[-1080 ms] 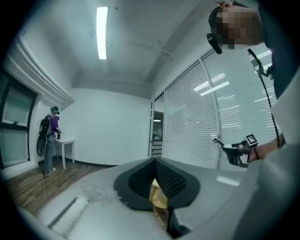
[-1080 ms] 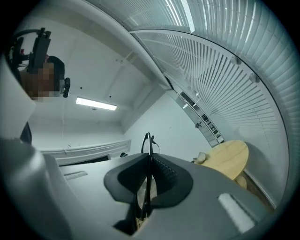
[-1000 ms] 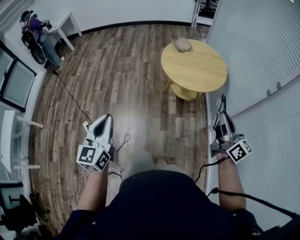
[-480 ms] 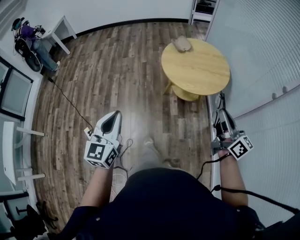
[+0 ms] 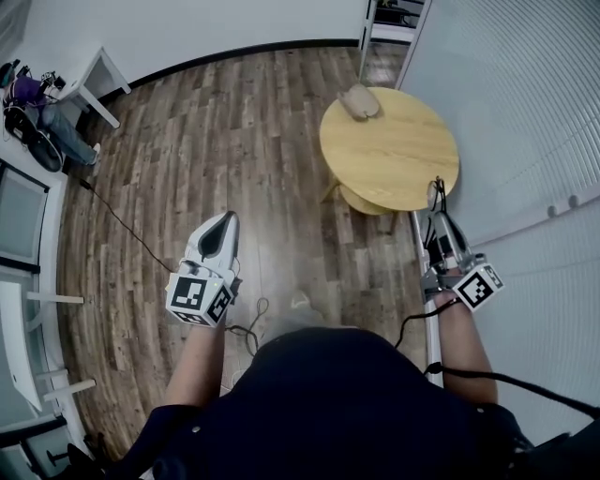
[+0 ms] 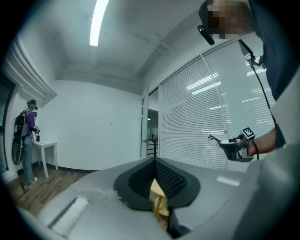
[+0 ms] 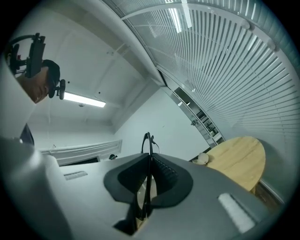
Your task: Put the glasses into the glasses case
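The tan glasses case [image 5: 360,101] lies at the far edge of the round wooden table [image 5: 403,164]. In the right gripper view the case [image 7: 202,158] shows beyond the table top [image 7: 239,159]. My right gripper [image 5: 437,216] is shut on thin black-framed glasses [image 5: 435,192], held just short of the table's near rim. The frame [image 7: 149,143] stands edge-on between the pads. My left gripper [image 5: 225,217] hangs over the wooden floor left of the table, its jaws together and nothing held. From the left gripper view, the right gripper [image 6: 234,149] carries the glasses [image 6: 213,139].
A glass wall with white blinds [image 5: 525,112] runs close along the right. A shelf unit [image 5: 389,14] stands behind the table. A person [image 5: 28,98] sits at a white desk [image 5: 94,80] at the far left. A black cable [image 5: 122,220] trails across the floor.
Both grippers have moved forward towards the table, which now lies closer to the right gripper. The glasses stay held in the right gripper.
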Demonstrator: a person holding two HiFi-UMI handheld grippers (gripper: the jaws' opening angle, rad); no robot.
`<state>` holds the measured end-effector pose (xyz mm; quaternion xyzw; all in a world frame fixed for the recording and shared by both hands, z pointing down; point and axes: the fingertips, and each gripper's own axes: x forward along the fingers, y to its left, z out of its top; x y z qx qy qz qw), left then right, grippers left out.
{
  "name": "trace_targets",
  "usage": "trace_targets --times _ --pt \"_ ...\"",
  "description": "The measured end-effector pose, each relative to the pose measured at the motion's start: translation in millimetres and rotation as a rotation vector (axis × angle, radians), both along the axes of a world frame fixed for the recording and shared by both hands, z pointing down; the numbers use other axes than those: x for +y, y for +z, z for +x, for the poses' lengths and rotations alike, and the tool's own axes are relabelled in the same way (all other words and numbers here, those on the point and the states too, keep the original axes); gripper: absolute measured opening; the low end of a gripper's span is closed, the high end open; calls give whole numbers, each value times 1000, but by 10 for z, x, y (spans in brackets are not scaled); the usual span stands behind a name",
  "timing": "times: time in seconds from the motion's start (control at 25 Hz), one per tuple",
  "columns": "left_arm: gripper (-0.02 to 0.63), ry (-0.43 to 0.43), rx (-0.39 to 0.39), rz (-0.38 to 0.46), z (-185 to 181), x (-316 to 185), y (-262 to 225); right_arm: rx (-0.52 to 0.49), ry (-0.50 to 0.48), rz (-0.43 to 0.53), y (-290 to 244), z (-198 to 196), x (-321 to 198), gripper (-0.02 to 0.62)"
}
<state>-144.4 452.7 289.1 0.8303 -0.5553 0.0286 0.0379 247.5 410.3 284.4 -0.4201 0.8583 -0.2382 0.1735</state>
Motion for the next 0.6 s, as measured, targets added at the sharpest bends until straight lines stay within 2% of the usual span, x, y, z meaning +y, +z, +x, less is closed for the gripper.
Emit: trace_targets --times 0.2,0.32,0.44,0.6 --pt "5 23 3 21 -435 -488 -70 10 0 39 -120 -482 -383 28" --pt "5 34 -10 19 -588 -711 11 10 14 51 -92 -610 -525 28" --pt "5 28 6 -3 -646 -903 112 -10 33 29 27 -613 -634 28" --pt "5 76 -21 -2 -581 -1126 123 -11 44 11 118 -633 -827 28"
